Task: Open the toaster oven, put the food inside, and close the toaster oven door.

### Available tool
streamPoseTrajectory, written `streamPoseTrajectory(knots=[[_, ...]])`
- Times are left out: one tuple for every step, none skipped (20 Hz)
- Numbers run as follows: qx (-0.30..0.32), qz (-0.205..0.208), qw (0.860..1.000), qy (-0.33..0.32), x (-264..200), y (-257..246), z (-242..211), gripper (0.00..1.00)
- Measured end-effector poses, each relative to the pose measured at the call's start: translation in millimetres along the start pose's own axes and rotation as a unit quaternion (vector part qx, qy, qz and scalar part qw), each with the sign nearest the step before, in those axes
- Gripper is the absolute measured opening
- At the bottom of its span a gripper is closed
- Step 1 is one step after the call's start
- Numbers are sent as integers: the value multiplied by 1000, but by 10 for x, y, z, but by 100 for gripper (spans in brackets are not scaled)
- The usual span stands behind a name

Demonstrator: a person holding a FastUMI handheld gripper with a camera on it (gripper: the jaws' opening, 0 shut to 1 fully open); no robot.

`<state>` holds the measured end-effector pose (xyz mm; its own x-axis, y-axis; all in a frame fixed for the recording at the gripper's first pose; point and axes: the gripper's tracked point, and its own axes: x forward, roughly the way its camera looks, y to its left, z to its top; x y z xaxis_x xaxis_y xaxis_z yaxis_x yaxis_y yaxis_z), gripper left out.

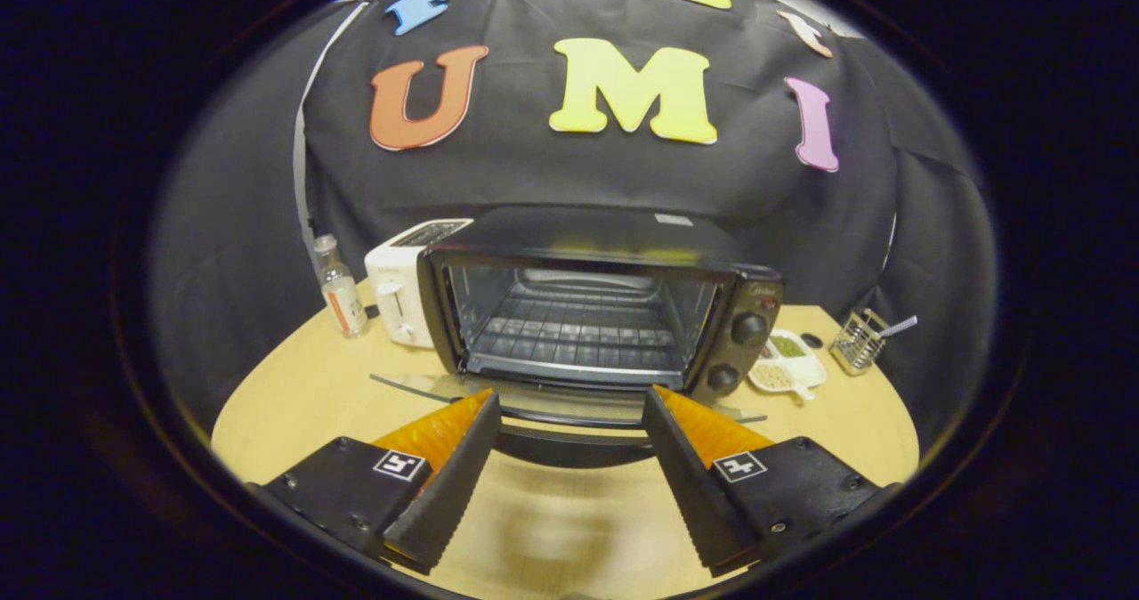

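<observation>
One black toaster oven [587,311], door [569,409] folded flat, wire rack [574,333] bare, beyond the wide-open, empty gripper [569,404].

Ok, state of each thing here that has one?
toaster oven: open, rack bare
oven door: folded down flat, handle between the jaws
gripper: jaws open, holding nothing
bottle: upright, capped
white toaster: slots hold nothing
divided dish: filled
</observation>
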<state>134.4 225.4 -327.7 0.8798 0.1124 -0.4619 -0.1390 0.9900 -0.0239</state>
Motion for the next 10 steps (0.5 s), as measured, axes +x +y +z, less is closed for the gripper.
streamPoseTrajectory(knots=[[-1,2,1000,8,-4,7,-114,100],[-3,5,1000,18,18,12,-230,100],[-1,7,1000,29,23,14,-334,100],[3,9,999,39,30,20,-453,100],[12,12,999,46,52,30,-517,100],[14,14,998,55,81,42,-581,100],[12,16,998,63,104,44,-635,100],[12,16,997,72,123,48,-714,100],[13,16,996,82,152,49,-784,100],[16,15,996,90,171,49,-843,100]])
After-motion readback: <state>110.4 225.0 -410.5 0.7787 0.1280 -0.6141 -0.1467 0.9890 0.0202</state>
